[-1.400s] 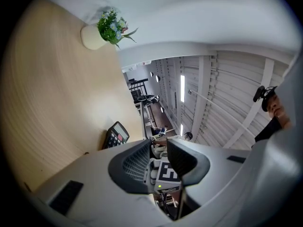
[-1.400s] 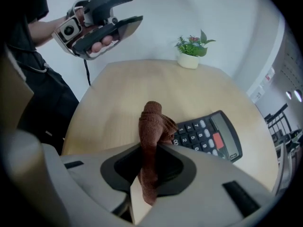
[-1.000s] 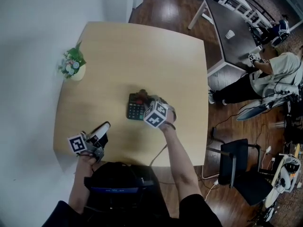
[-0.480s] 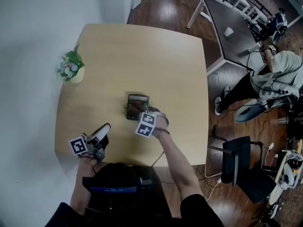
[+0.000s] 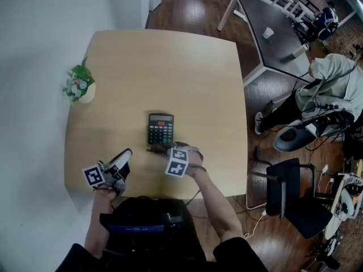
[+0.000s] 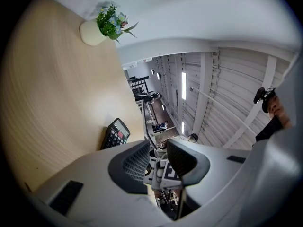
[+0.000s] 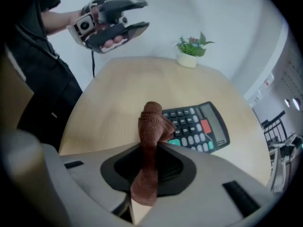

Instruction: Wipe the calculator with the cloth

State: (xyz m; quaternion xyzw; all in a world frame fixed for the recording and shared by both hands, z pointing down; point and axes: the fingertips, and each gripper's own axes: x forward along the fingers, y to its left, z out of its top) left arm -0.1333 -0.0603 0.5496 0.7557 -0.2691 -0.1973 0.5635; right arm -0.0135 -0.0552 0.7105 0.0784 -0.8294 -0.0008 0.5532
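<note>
**Right gripper clenched on cloth, at near edge of calculator**

Head view: calculator (image 5: 161,128) is lying flat around the middle of the worktop (image 5: 170,61), keys up, display at the far end. Right gripper (image 5: 163,150) is pointing steeply down, sitting just near of the calculator's near edge. Left gripper (image 5: 126,154) is hanging over the near-left corner of the worktop, well apart from the calculator. Small potted plant (image 5: 77,86) is standing at the left edge.

Left gripper view: left gripper (image 6: 158,154) is standing released, with a narrow gap between the pads and nothing in it. Calculator (image 6: 115,133) is showing beyond the jaws, not touched. Plant (image 6: 106,24) is sitting at the far end.

Right gripper view: jaws are pinching the brown cloth (image 7: 152,122), which is bunched into a roll and sticking out past the tips. The cloth end is overlapping the calculator's (image 7: 196,126) nearest corner. I can't tell if it's touching. Left gripper (image 7: 124,19) is showing at upper left with its jaws apart.
</note>
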